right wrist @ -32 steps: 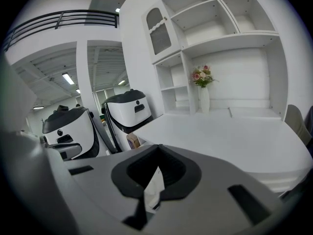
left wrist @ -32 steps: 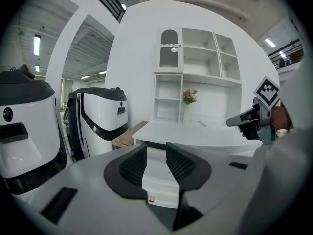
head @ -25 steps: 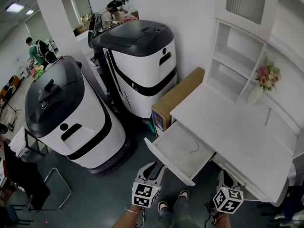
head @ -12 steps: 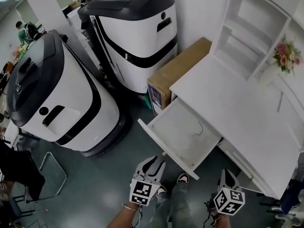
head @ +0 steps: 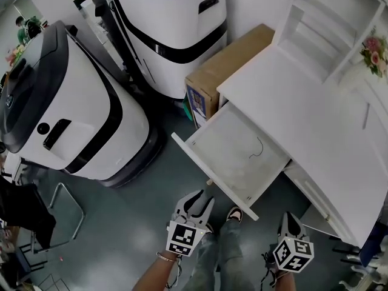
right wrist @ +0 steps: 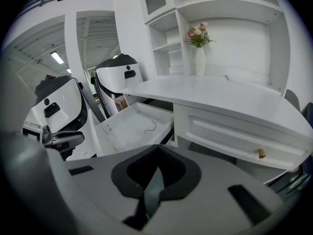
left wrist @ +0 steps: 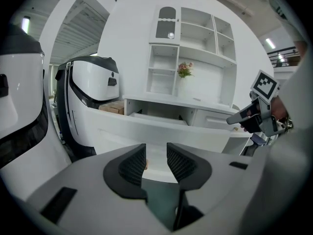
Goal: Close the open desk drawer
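Note:
The white desk drawer (head: pixel 230 153) stands pulled out towards me, with only a thin dark wire (head: pixel 257 150) lying in it. Its front panel (left wrist: pixel 161 131) fills the middle of the left gripper view. A small tan knob (head: pixel 209 182) sticks out of that front. My left gripper (head: pixel 203 199) is open and empty, its tips just short of the knob. My right gripper (head: pixel 290 218) is shut on nothing, lower right of the drawer's corner. In the right gripper view its jaws (right wrist: pixel 157 148) meet, and the open drawer (right wrist: pixel 132 129) lies ahead to the left.
Two big white-and-black machines (head: pixel 66 102) (head: pixel 176 29) stand left of the desk, with a cardboard box (head: pixel 227 59) wedged beside it. A closed drawer with a knob (right wrist: pixel 261 153) sits under the desktop (head: pixel 315 114). A flower vase (head: pixel 376 50) stands on the hutch. My shoes (head: pixel 233 214) are below the drawer.
The view has tipped down and moved in: the drawer now sits larger and closer to both grippers. The left gripper's tips have come near the drawer front.

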`<state>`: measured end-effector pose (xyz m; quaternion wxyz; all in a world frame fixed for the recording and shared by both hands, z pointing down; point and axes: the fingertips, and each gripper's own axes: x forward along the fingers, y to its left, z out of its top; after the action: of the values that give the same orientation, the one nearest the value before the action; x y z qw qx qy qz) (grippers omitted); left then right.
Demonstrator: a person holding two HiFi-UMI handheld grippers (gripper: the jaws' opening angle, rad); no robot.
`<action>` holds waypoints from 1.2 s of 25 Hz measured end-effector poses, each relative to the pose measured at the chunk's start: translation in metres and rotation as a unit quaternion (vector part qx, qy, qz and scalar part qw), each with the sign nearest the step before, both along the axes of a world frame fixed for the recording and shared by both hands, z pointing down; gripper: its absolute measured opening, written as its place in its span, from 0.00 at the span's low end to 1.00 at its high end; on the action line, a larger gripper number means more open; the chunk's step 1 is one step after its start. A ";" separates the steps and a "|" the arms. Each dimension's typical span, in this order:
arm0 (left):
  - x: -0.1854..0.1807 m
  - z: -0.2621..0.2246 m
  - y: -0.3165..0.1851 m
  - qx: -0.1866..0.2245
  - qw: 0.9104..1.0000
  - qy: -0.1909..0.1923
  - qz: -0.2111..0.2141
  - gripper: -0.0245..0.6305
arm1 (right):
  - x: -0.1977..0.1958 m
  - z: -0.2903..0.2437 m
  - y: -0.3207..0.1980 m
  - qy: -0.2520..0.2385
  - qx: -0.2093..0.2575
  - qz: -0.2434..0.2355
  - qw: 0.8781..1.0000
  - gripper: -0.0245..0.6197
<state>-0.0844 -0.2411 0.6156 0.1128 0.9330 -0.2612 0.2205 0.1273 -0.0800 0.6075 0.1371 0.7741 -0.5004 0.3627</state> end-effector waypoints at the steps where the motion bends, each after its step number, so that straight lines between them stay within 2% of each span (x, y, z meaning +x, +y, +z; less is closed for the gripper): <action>1: 0.002 0.001 -0.001 0.001 1.000 0.000 0.002 0.26 | 0.001 0.001 0.001 0.000 -0.001 0.000 1.000 0.05; 15: 0.034 -0.002 -0.013 0.048 0.997 -0.032 0.054 0.26 | 0.018 0.006 0.009 -0.010 -0.010 0.016 1.000 0.05; 30: 0.044 -0.002 -0.018 0.040 0.995 -0.036 0.084 0.28 | 0.024 0.009 0.002 -0.019 -0.013 0.021 1.000 0.05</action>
<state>-0.0406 -0.2591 0.6138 0.0471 0.9469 -0.1940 0.2521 0.1515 -0.0779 0.6169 0.1301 0.7754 -0.4822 0.3864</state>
